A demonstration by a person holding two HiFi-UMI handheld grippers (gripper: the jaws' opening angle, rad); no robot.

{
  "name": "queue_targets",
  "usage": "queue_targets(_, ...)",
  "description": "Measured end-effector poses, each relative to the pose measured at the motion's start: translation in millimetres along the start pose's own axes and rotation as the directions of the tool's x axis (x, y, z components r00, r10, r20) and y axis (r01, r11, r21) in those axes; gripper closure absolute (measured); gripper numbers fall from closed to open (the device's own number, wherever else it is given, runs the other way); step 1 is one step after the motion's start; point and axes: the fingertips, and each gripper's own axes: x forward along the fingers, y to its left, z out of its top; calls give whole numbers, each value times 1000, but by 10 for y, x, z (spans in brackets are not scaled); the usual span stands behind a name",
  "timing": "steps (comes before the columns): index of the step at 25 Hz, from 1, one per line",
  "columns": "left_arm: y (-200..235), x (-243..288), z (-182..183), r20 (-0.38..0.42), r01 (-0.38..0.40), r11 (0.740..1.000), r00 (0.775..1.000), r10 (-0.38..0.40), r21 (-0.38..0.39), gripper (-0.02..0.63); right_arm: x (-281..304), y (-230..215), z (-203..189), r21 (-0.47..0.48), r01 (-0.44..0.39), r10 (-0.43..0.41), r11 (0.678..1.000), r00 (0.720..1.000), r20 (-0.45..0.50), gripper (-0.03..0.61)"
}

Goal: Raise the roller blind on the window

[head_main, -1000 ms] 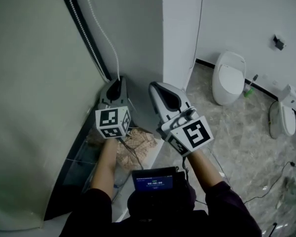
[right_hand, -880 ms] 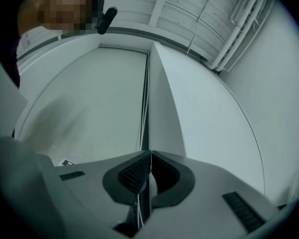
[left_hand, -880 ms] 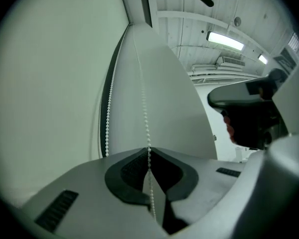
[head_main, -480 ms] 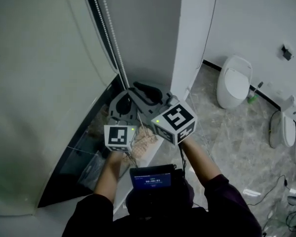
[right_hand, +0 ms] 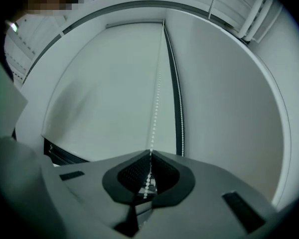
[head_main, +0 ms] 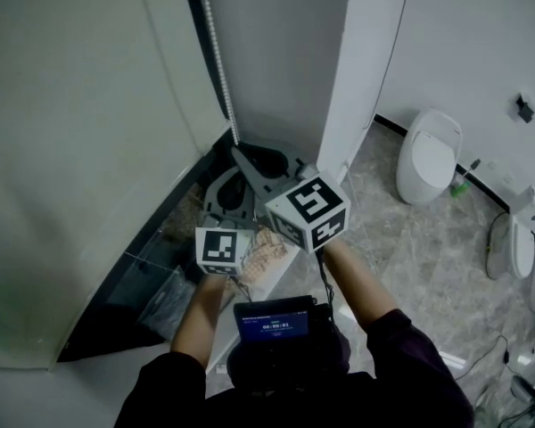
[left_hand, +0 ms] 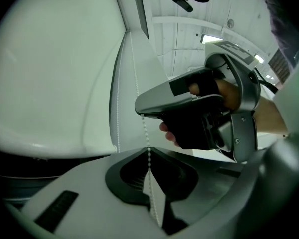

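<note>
Head view: grey marble floor, white toilet to our right — left gripper and right gripper jaws both clamp the white bead chain beside the pale roller blind.

Grey marbled floor tiles I see spreading right of my right tongs, white pillar just beside them, plain white wall farther right, white toilet at its foot, second toilet nearer me, dark window glass lower left, dim light.
</note>
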Motion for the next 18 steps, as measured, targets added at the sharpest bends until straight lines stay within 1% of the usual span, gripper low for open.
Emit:
queue_targets(3, -38, -75, -306, -61, 2, 1000, 998, -3, -8, 598, 19, 12, -273, -32, 10, -11, 999, 999, -42, 563)
queue_targets(6, -103, -191, -657, -115, -6, 1000, 993, 3, -18, 597, 17, 13, -636, -27, 25, -27, 999, 995, -97, 563)
queue_targets(7, -110, -247, -741, -118, -13, 999, 993, 8, -36, 597, 12, 2, -738, -30, 32, -35, 999, 993, -110, 563)
queue_targets(9, -73, -365, -821, -117, -28, 993, 993, 14, -116, 595, 4, -52, -883, -35, 40, -45, 999, 990, -132, 563)
queue_targets(11, 43, -442, -734, -92, -44, 978, 995, 25, -202, 595, -8, -120, -979, -27, 35, -39, 999, 987, -153, 563)
queue_targets(13, 194, -446, -471, -32, -40, 963, 999, 33, -267, 595, -20, -167, -1107, -44, 28, -36, 999, 982, -184, 564)
queue_targets(14, 254, -416, -305, 0, -24, 956, 1000, 25, -291, 595, -23, -174, -1200, -57, 22, -34, 998, 978, -205, 563)
queue_targets(16, 309, -306, 21, 42, 24, 953, 999, -12, -304, 594, -21, -152, -1433, -73, 7, -25, 997, 967, -254, 563)
queue_targets(18, 293, -183, 284, 56, 68, 960, 997, -54, -272, 594, -30, -104, -1669, -64, -7, -13, 998, 955, -295, 563)
